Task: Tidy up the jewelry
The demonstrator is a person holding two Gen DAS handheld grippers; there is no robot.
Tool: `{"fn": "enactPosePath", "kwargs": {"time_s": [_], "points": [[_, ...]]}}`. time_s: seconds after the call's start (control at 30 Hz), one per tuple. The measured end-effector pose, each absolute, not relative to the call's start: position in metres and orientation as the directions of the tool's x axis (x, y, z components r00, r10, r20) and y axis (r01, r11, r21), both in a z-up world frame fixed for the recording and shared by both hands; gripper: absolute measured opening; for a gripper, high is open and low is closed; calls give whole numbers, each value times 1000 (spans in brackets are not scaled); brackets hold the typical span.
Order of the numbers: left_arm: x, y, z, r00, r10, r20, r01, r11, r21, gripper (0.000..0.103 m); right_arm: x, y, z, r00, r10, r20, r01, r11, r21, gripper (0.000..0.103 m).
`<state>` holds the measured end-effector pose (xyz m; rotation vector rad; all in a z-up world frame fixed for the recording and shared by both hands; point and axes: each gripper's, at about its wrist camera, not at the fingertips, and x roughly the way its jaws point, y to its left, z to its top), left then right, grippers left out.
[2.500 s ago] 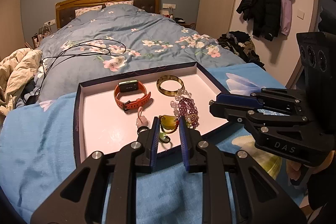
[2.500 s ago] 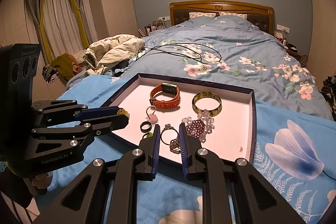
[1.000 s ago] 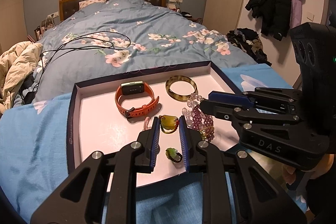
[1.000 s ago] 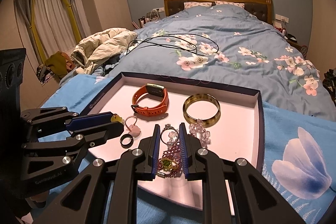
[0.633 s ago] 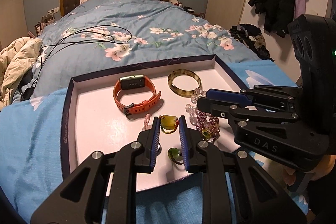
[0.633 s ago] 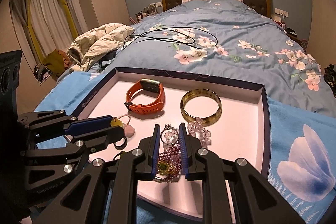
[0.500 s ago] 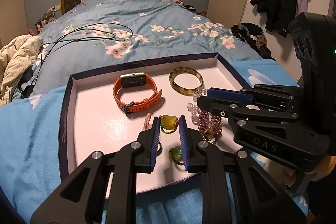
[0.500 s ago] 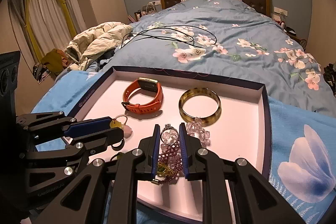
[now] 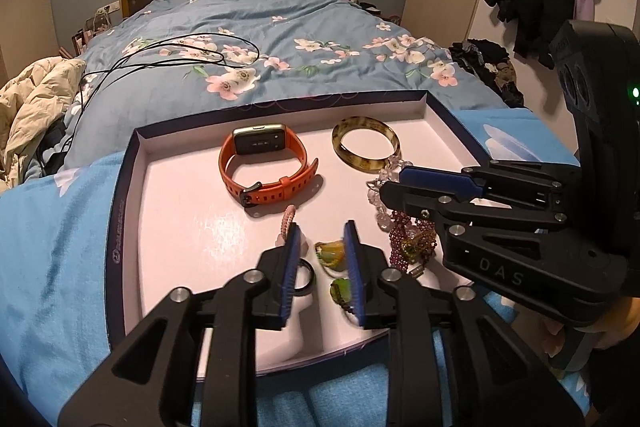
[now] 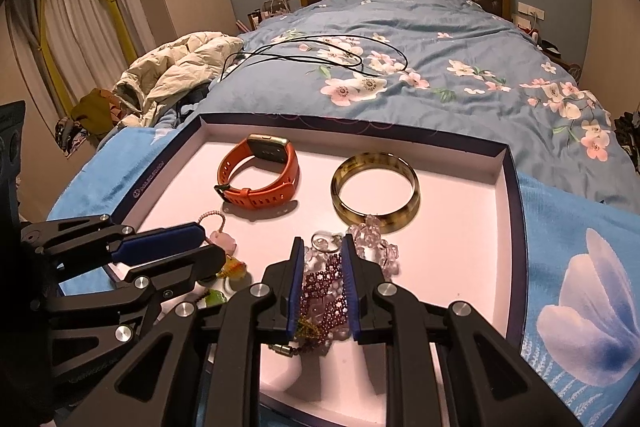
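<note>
From the left wrist view, the left gripper (image 9: 320, 255) hovers low over the near part of a shallow dark-rimmed tray with a pale pink floor (image 9: 120, 211); its blue-padded jaws are opening, and a yellow-green stone pendant (image 9: 332, 253) lies between them, with no pad visibly pressing on it. A plain dark ring (image 9: 305, 282) sits just beside the left finger and a green stone ring (image 9: 340, 289) lies by the right finger. Farther back rest an orange-strapped smartwatch (image 9: 264, 167) and a mottled amber bangle (image 9: 366, 149), apart from each other. From the right wrist view, the right gripper (image 10: 322, 267) has its jaws set narrowly either side of a heap of purple bead strands (image 10: 324, 291); whether the pads pinch them I cannot tell. A clear crystal bead bracelet (image 10: 374, 243) touches the bangle's near edge.
</note>
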<state>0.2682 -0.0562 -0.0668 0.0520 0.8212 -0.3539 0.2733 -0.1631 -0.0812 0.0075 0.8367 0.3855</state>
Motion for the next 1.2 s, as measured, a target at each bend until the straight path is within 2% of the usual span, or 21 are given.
{"fn": "enactPosePath", "kwargs": {"time_s": [0.07, 0.2, 0.23, 0.33, 0.37, 0.43, 0.5, 0.57, 0.6, 0.63, 0.8, 0.97, 1.2], "points": [[266, -56, -66, 632, -283, -721, 326, 942, -84, 33, 273, -164, -81, 607, 332, -721, -327, 932, 155, 21], [261, -52, -63, 645, -283, -710, 321, 943, -84, 37, 269, -167, -79, 615, 331, -716, -322, 934, 155, 29], [260, -52, -62, 648, -281, -708, 320, 944, -82, 41, 267, -167, -78, 618, 330, -714, -320, 935, 155, 34], [252, -50, -55, 671, -275, -689, 317, 946, -69, 50, 261, -171, -74, 630, 329, -704, -313, 937, 157, 40], [249, -49, -53, 676, -276, -683, 317, 946, -69, 55, 259, -172, -73, 635, 327, -700, -312, 937, 155, 43], [240, -46, -47, 698, -272, -662, 309, 949, -64, 68, 252, -174, -67, 653, 320, -686, -305, 941, 149, 57], [230, -42, -40, 719, -267, -642, 303, 951, -56, 75, 245, -177, -61, 670, 317, -671, -302, 942, 144, 62], [219, -37, -34, 742, -252, -621, 288, 956, -43, 94, 233, -179, -54, 695, 305, -652, -299, 946, 124, 73], [211, -34, -30, 761, -246, -600, 279, 959, -40, 96, 230, -179, -52, 703, 300, -644, -296, 948, 118, 81], [205, -30, -26, 773, -244, -586, 274, 961, -39, 97, 222, -180, -49, 720, 293, -629, -293, 950, 108, 87], [173, -13, -11, 828, -208, -521, 221, 974, -38, 97, 188, -184, -37, 784, 284, -553, -285, 955, 86, 96], [141, 2, 0, 867, -184, -464, 184, 982, -46, 97, 146, -189, -26, 848, 290, -443, -280, 956, 90, 96], [97, 8, 11, 906, -161, -393, 156, 987, -44, 97, 110, -188, -26, 863, 294, -412, -275, 956, 105, 96]]}}
